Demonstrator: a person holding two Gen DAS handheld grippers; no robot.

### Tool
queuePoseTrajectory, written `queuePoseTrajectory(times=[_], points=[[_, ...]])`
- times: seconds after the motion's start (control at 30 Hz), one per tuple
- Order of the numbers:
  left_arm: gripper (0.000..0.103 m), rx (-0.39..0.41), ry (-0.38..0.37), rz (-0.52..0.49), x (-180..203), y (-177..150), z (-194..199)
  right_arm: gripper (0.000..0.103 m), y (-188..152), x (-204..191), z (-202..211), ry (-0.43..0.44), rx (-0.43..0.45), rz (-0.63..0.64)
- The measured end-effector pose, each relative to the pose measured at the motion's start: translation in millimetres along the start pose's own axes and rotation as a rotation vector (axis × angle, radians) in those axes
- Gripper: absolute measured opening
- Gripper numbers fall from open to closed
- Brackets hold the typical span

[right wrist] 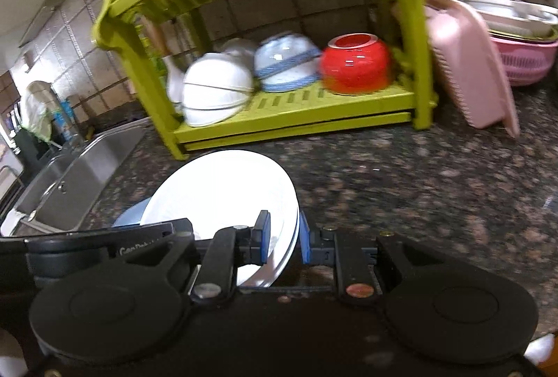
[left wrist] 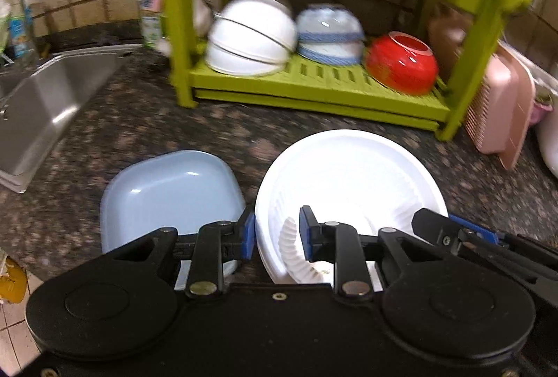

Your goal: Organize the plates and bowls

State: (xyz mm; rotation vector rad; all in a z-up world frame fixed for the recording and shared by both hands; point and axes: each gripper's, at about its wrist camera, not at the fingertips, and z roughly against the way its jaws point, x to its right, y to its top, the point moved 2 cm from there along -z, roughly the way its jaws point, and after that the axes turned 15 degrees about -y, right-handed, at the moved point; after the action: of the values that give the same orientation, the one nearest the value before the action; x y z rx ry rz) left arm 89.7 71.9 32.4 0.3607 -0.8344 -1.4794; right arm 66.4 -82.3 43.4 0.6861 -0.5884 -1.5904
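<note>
- The white plate [left wrist: 352, 181] lies on the speckled counter [left wrist: 174, 129] at 6 o'clock from the green rack [left wrist: 314, 91], touching the blue square dish [left wrist: 171, 195] at its 9 o'clock.
- The left gripper [left wrist: 277, 234] straddles its near-left rim, pads apart, not clenched; the right gripper [right wrist: 282, 237] brackets the right rim, also unclosed.
- A round plate has no long axis; face up, tilted, right edge raised.
- Judgement: close both squarely on the rim, lift evenly, stand it on edge for the upper slots.
- The white bowls [left wrist: 251, 38], striped bowl [left wrist: 329, 35] and red bowl [left wrist: 401, 63] sit upturned at 12 o'clock.
</note>
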Motion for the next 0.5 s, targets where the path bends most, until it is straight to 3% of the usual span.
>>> queuePoseTrajectory(times=[0.37,0.5], points=[[0.033,0.062,0.165,0.071,-66,4,19,0.020,-3,-93,-7,0.065,0.047,0.174],[0.033,0.056,0.173,0.129,-91,6,21,0.020,-1,-117,-16,0.083,0.032,0.205]])
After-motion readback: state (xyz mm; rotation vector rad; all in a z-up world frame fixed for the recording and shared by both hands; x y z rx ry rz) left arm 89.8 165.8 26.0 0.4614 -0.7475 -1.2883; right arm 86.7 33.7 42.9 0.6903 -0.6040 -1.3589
